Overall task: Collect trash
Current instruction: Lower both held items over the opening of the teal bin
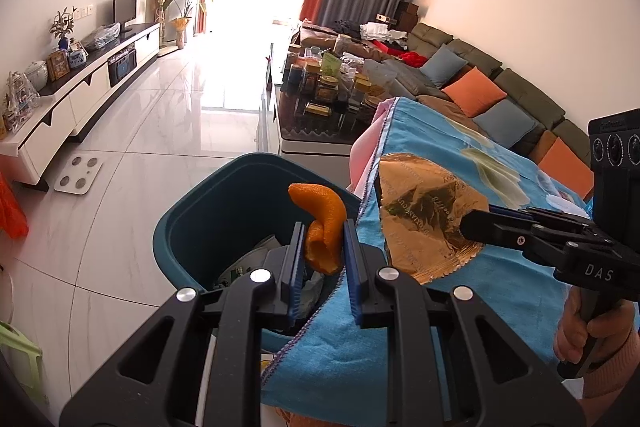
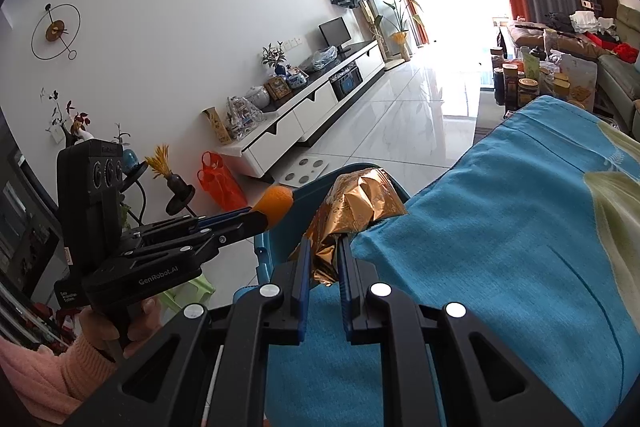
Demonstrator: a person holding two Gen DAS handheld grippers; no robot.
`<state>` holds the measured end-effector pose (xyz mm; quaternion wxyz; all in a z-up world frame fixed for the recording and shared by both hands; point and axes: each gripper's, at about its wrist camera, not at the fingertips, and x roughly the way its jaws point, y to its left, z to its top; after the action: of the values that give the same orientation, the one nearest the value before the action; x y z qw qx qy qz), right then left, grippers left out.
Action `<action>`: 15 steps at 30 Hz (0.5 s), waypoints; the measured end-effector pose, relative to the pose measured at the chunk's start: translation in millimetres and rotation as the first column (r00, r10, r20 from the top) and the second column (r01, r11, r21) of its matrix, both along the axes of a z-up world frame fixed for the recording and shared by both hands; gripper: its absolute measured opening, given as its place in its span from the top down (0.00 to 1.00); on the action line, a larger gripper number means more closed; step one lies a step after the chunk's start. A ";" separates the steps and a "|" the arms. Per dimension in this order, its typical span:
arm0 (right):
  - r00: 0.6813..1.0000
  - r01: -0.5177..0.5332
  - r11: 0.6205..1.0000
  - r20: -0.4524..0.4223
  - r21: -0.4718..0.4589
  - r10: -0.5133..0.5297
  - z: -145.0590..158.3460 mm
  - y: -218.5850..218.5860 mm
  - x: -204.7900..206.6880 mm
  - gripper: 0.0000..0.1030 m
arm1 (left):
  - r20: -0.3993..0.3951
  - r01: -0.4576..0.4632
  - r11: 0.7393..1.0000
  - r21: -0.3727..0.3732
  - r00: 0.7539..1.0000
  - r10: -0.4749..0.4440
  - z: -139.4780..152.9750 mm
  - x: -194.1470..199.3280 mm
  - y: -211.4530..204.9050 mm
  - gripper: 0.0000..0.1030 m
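Observation:
My left gripper point(image 1: 322, 227) is shut on a curled orange peel point(image 1: 322, 223) and holds it above the open teal trash bin point(image 1: 192, 211), which has some rubbish inside. My right gripper point(image 2: 324, 243) is shut on a crumpled gold foil wrapper point(image 2: 360, 203), held over the edge of the blue cloth point(image 2: 500, 227) beside the bin point(image 2: 304, 195). In the left wrist view the wrapper point(image 1: 424, 211) hangs flat from the right gripper point(image 1: 466, 223). In the right wrist view the left gripper point(image 2: 260, 217) carries the peel point(image 2: 276, 205).
A blue patterned cloth point(image 1: 460, 307) covers the table to the right of the bin. A dark coffee table with jars point(image 1: 332, 91) and a sofa with cushions point(image 1: 480, 83) lie beyond. A white TV cabinet point(image 1: 80, 87) lines the left wall. A scale point(image 1: 78, 175) lies on the tiled floor.

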<state>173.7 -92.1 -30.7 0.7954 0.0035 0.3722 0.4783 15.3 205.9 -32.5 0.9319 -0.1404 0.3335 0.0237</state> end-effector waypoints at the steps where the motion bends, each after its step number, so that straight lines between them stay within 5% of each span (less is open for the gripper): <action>1: 1.000 -0.002 1.000 0.000 -0.002 0.002 0.0 1.7 0.5 0.89 | -0.001 -0.001 1.000 -0.002 1.000 0.001 -0.4 0.4 0.8 0.82; 15: 1.000 -0.018 0.999 -0.009 -0.030 0.018 -3.9 19.9 8.0 0.89 | -0.027 -0.030 0.999 -0.011 0.999 0.029 -10.1 5.7 10.6 0.81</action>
<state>181.6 -72.2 -34.6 0.7894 -0.0098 0.3829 0.4798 21.0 216.4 -42.6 0.9262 -0.1503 0.3438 0.0374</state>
